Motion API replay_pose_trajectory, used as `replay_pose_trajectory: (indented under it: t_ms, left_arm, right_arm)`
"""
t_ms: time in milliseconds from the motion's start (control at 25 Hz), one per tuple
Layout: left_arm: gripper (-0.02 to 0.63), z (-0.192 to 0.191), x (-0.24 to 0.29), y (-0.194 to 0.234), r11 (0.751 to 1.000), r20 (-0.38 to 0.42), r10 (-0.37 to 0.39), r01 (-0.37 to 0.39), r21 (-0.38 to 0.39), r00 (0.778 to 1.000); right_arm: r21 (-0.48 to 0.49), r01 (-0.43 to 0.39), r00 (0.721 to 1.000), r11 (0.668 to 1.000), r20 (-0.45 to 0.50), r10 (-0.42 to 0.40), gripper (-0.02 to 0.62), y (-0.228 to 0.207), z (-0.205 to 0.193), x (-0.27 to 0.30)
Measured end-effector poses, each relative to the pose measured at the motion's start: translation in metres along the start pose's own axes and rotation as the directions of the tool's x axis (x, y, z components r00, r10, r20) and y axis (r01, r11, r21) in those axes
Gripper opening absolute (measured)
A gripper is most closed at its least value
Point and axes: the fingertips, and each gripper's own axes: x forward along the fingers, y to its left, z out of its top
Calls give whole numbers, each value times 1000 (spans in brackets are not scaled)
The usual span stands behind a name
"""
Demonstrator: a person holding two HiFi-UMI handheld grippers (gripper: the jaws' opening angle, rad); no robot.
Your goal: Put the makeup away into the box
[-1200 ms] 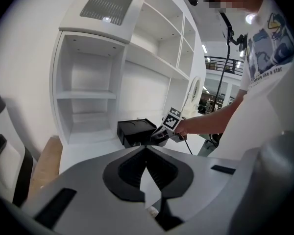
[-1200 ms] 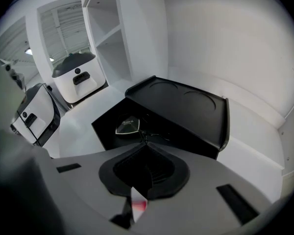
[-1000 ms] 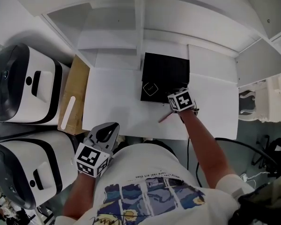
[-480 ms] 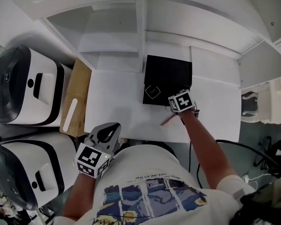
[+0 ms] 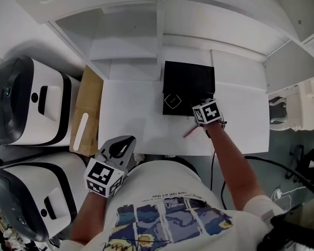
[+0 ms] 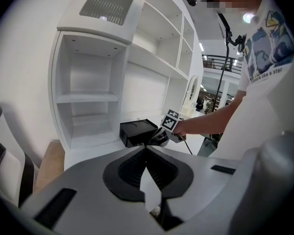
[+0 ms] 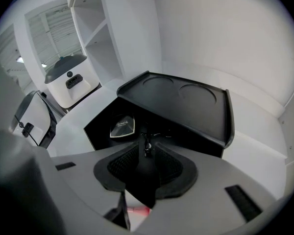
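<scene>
Right gripper (image 7: 146, 150) jaws have just been opening above the black box (image 7: 186, 106), with nothing clearly between them. A compact (image 7: 122, 126) lies inside. A pink pencil (image 5: 190, 132) lies on the counter (image 5: 131, 119), probably next. Left gripper (image 6: 146, 151) closed, empty.

My left claw (image 6: 147, 148) and right claw (image 7: 146, 150) are smooth grey shells with black ribbed pads (image 7: 120, 166) lining the jaws. Behind each sits a white cube (image 5: 206, 111) printed with black square markers. A thin black cable (image 5: 212, 166) trails back from the right one. I wear a white short-sleeved T-shirt (image 5: 167, 192) with blue printed panels.
</scene>
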Motion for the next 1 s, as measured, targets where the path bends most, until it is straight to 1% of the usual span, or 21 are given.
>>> replay_pose_trajectory:
  t_ms: [120,280,480,640,800,1000]
  left_arm:
    - [14,0,-2,2,999,5,-33,33,10,999]
    - [14,0,-2,3,996,14,-88,87,34,996]
    - [14,0,-5,3,987,25,-148,146,67,989]
    - [14,-3,-11,4,978,21,-190,187,90,982]
    - [14,-7,-17,4,967,18,-230,227,112,973]
    - [14,-16,-26,7,953,10,-276,273,129,961]
  right_arm:
    - [18,24,999,1000,30,-24,115,3,2,-14]
    - [48,36,995,998,87,-40,115,8,3,-35]
    - [69,86,983,994,159,-96,114,20,0,-72]
    - [101,105,973,989,196,-123,108,37,-6,-95]
    - [138,116,967,984,210,-143,103,60,-19,-106]
    - [197,129,969,972,183,-166,103,85,-48,-103]
